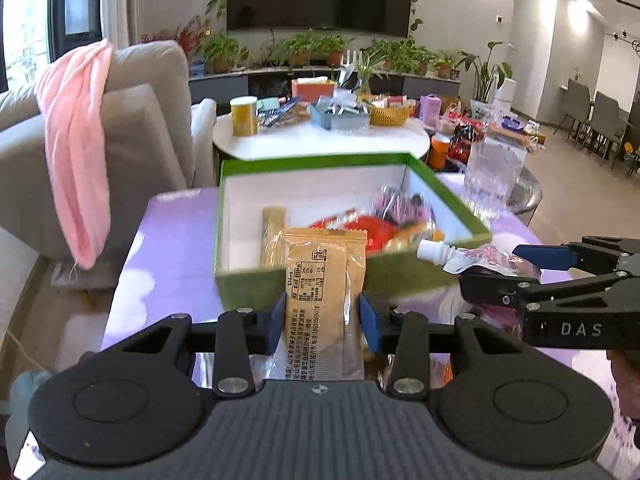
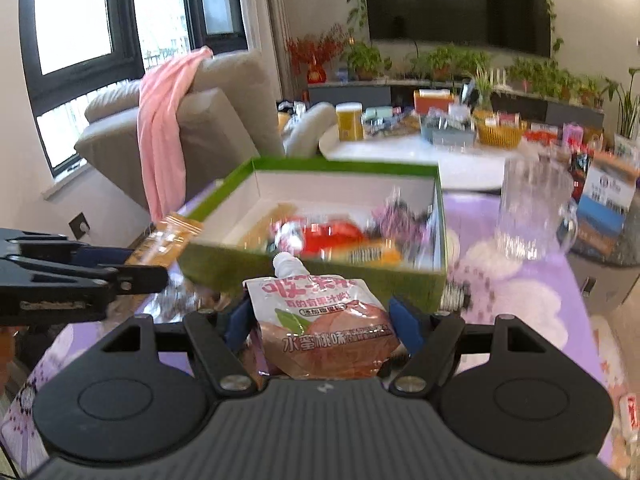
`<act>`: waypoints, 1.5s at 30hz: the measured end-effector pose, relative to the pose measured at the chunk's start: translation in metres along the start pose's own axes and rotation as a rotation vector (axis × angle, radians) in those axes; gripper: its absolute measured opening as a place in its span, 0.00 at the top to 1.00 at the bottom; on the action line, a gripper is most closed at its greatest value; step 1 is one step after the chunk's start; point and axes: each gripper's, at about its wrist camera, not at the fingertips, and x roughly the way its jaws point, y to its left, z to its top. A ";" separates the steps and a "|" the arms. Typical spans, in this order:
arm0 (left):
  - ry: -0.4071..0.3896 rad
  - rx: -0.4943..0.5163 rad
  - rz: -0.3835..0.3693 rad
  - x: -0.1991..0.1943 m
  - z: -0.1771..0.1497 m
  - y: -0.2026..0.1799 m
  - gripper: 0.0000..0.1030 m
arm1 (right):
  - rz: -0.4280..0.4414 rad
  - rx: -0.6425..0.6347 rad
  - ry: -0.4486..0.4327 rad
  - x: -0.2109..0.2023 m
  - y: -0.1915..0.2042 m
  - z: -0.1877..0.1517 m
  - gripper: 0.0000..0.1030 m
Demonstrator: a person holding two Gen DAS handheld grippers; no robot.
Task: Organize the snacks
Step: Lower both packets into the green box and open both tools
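Observation:
My left gripper point(image 1: 322, 318) is shut on a tan snack packet point(image 1: 320, 280) and holds it upright just in front of the green box point(image 1: 456, 204). My right gripper point(image 2: 320, 316) is shut on a pink jelly pouch point(image 2: 320, 320) with a white spout, held in front of the box's point(image 2: 400, 280) near wall. The box is open, white inside, and holds several snacks, red, orange and purple. In the left wrist view the right gripper point(image 1: 496, 266) with the pouch point(image 1: 480, 258) is at the right. In the right wrist view the left gripper point(image 2: 140, 264) with the packet point(image 2: 168, 236) is at the left.
The box stands on a purple-clothed table point(image 1: 176, 240). A clear glass jug point(image 2: 532, 212) stands right of the box. A grey sofa with a pink cloth point(image 1: 76, 152) is at the left. A white round table point(image 1: 320, 140) with more snacks and baskets is behind.

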 end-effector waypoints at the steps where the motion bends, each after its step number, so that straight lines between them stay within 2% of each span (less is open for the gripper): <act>1: -0.005 0.003 0.000 0.003 0.006 -0.001 0.64 | -0.005 -0.001 -0.009 0.001 -0.001 0.005 0.42; 10: -0.042 0.021 0.008 0.034 0.056 0.001 0.64 | -0.048 0.004 -0.065 0.022 -0.008 0.043 0.42; 15: -0.030 -0.003 0.003 0.060 0.076 0.010 0.64 | -0.063 0.012 -0.048 0.049 -0.015 0.056 0.42; 21: 0.016 -0.041 0.007 0.099 0.083 0.022 0.63 | -0.082 0.015 -0.031 0.080 -0.018 0.069 0.42; 24: 0.048 -0.083 0.009 0.118 0.081 0.029 0.58 | -0.086 0.022 -0.013 0.096 -0.019 0.071 0.42; 29: 0.085 -0.087 0.077 0.137 0.071 0.032 0.54 | -0.091 0.047 0.047 0.116 -0.021 0.064 0.42; 31: 0.080 -0.074 0.098 0.138 0.069 0.030 0.53 | -0.087 0.067 0.058 0.118 -0.022 0.060 0.42; 35: 0.049 -0.071 0.117 0.133 0.068 0.028 0.47 | -0.117 0.069 -0.004 0.106 -0.019 0.057 0.42; 45: 0.001 -0.078 0.096 0.092 0.057 0.022 0.43 | -0.090 0.072 -0.022 0.077 -0.016 0.056 0.42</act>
